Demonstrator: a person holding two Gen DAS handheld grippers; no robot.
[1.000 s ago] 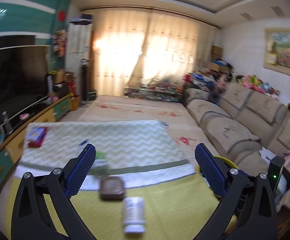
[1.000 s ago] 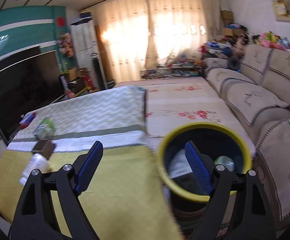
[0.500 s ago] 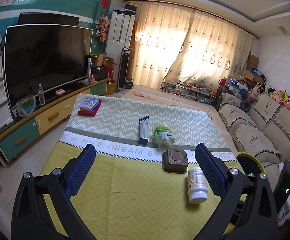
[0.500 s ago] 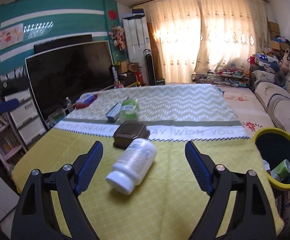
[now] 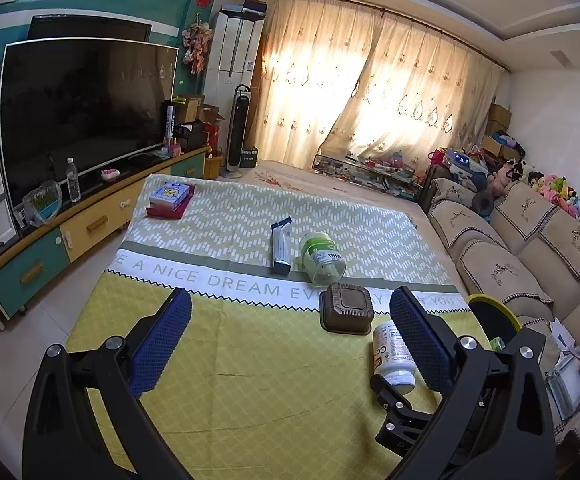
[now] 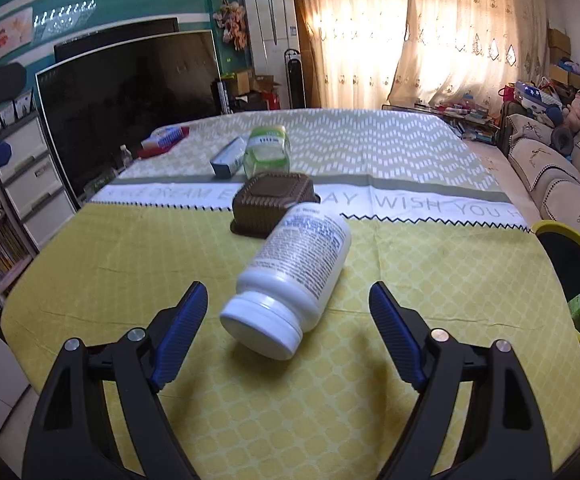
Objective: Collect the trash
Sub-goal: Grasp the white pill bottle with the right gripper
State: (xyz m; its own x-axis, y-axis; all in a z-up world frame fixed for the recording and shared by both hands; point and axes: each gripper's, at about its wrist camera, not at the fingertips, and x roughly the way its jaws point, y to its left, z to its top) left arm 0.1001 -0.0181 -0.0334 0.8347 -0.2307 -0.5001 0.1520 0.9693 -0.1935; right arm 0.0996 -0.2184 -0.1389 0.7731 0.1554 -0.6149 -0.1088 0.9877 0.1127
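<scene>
A white pill bottle (image 6: 290,276) lies on its side on the yellow cloth, cap toward me, just ahead of my open, empty right gripper (image 6: 287,332). Behind it sit a brown square container (image 6: 271,202), a green-lidded jar (image 6: 267,150) and a small blue-white box (image 6: 227,158). The left wrist view shows the same bottle (image 5: 394,354), brown container (image 5: 348,308), jar (image 5: 322,256) and box (image 5: 281,242). My left gripper (image 5: 290,340) is open and empty above the cloth. A yellow-rimmed black bin (image 6: 570,280) stands off the table's right edge with some trash inside.
A red and blue box (image 5: 171,198) lies at the table's far left corner. A TV (image 5: 81,108) on a low cabinet (image 5: 69,232) lines the left wall. A beige sofa (image 5: 530,248) runs along the right. The bin's rim (image 5: 490,306) shows behind my left gripper's right finger.
Both grippers swung from the bin and sofa side to face the table. The right one has closed in on the white bottle. Both stayed open.
</scene>
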